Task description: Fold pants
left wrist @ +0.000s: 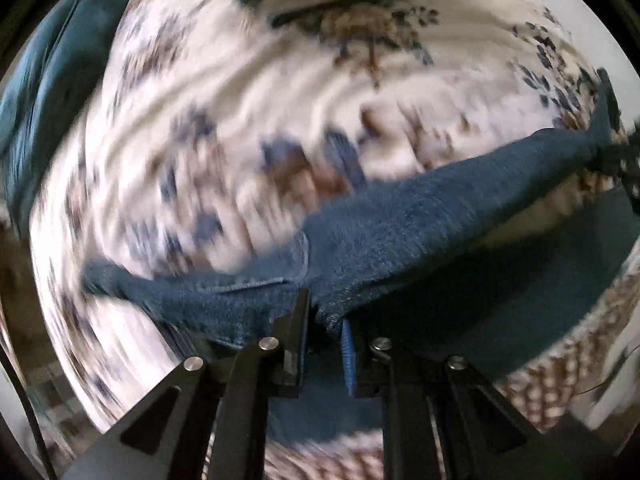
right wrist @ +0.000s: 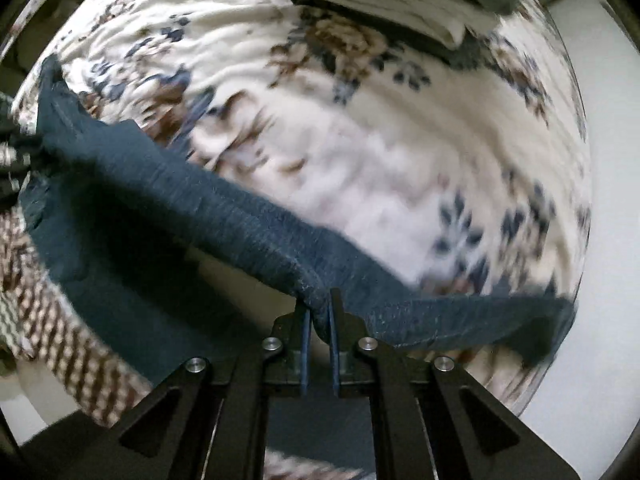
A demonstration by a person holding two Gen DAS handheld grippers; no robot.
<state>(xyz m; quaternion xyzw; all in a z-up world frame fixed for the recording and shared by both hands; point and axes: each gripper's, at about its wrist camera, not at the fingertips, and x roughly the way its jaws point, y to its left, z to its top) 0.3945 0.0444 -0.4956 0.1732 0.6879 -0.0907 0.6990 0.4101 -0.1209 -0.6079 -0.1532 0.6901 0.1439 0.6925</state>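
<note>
Floral bedspread (left wrist: 280,92) below me, both tools clamped on the blue pants (left wrist: 400,232).

Looking straight down, my left tool (left wrist: 324,320) grips a bunched edge of the pants right at its tips, the cloth stretching away to its right and lifted off the bed. My right tool (right wrist: 318,312) pinches another fold of the pants (right wrist: 180,200), which sag off to its left. Beyond both tools, at the far side, sits a folded stack of laundry (right wrist: 400,4). A checked cloth (right wrist: 60,340) lies below the pants, to my right tool's left.
</note>
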